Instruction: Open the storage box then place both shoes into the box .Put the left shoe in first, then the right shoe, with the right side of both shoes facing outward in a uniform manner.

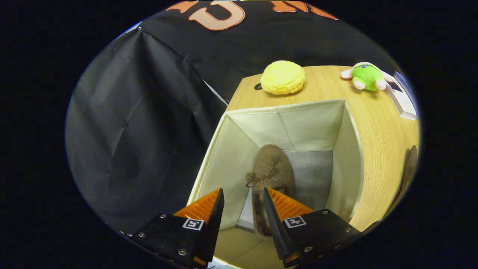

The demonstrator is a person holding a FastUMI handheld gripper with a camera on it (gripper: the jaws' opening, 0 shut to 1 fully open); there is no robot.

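Observation:
I look down into the open cream fabric storage box (349, 149), which stands on a wooden table (377, 130). One brown suede shoe (272, 168) with a lace lies on the box's grey floor near its left wall, toe pointing away from me. My gripper (242, 190) hovers above the box's near end, open, with the shoe's heel end showing in the gap close to the right finger. The left finger stands clear of the shoe. Out on the table to the right of the box, a second brown shoe (410, 166) shows in part.
Beyond the box, a yellow plush cushion (282, 77) and a green plush toy (366, 76) sit at the table's far edge. A white flat object (405, 100) lies at the far right. Black cloth hangs left of the table.

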